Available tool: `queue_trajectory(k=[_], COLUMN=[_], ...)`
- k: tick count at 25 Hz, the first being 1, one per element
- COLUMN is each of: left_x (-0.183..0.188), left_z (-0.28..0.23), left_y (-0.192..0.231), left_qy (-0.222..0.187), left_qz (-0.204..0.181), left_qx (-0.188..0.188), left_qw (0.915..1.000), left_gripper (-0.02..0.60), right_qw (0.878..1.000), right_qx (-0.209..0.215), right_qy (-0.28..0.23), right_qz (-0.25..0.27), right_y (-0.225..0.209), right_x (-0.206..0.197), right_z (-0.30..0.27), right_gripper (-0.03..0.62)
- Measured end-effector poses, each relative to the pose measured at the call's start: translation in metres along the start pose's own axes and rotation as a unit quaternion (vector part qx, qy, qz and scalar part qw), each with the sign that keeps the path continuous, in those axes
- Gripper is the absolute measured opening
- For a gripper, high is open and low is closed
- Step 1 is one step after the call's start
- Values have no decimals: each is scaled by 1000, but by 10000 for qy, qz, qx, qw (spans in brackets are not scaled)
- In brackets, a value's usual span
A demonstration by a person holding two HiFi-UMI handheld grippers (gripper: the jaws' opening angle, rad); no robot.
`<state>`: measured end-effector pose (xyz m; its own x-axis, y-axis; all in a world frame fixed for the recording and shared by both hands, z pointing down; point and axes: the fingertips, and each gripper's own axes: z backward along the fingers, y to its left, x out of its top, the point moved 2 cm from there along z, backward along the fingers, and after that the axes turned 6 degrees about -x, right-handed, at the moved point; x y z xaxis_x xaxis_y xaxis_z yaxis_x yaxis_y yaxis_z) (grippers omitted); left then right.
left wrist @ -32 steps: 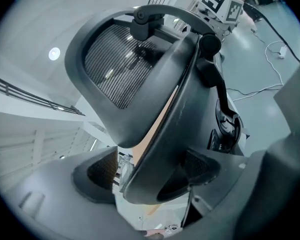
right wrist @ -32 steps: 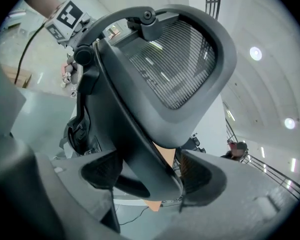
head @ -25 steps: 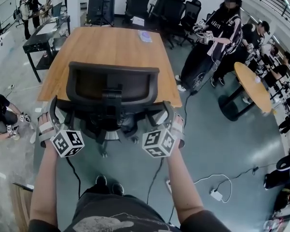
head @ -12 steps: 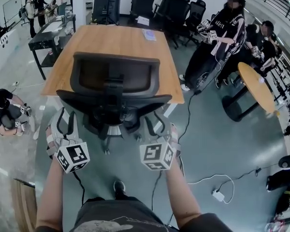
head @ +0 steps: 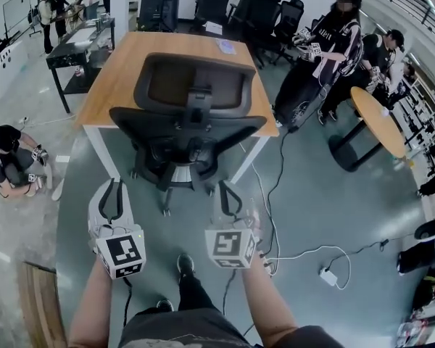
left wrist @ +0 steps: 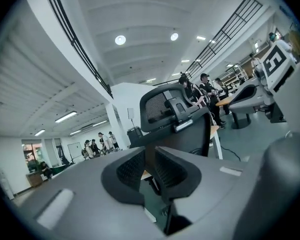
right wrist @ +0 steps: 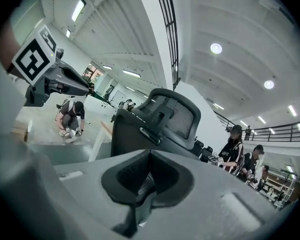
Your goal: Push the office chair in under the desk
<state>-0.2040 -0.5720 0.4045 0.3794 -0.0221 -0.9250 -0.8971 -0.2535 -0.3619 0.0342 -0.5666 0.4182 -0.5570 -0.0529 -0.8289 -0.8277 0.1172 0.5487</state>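
Both forearms are stretched out in front, roughly side by side, each hand wrapped around its gripper with the marker cubes facing up at the camera. The left gripper (head: 111, 187) points ahead at about level. Its jaws have just been closing and are now down to a thin slit with nothing in it, you only see the chair through the gap. The right gripper (head: 228, 191) tips down a touch. Its jaws have just been closing too, and they're pinched fully together on nothing.

Neither one touches the office chair (head: 192, 122). There's a stretch of bare floor (head: 312, 194) between the fingertips and the chair's wheels. The chair sits at the near end of the wooden desk (head: 123, 71), between the two white front legs, with its back turned to the grippers and the backrest poking up above the tabletop edge. Can't really tell how far the seat goes under from here
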Motion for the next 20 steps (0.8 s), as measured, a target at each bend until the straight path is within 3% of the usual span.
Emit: queue_trajectory(k=[7, 16, 20], left_x=[3, -7, -2], left_z=[76, 126, 146], left_y=[-6, -37, -57], left_qy=[-405, -276, -307], left_qz=[412, 567, 648], left_qx=[-252, -1055, -1209], left_qw=[9980, 9924, 9901], left_gripper=[18, 18, 18], right_qw=[9998, 9978, 9962], right_qx=[-123, -203, -226], right_qy=[52, 181, 221], right_qz=[-129, -611, -808], right_y=[28, 29, 23], right_x=[10, 13, 8], right_z=[85, 152, 167], right_gripper=[-8, -9, -9])
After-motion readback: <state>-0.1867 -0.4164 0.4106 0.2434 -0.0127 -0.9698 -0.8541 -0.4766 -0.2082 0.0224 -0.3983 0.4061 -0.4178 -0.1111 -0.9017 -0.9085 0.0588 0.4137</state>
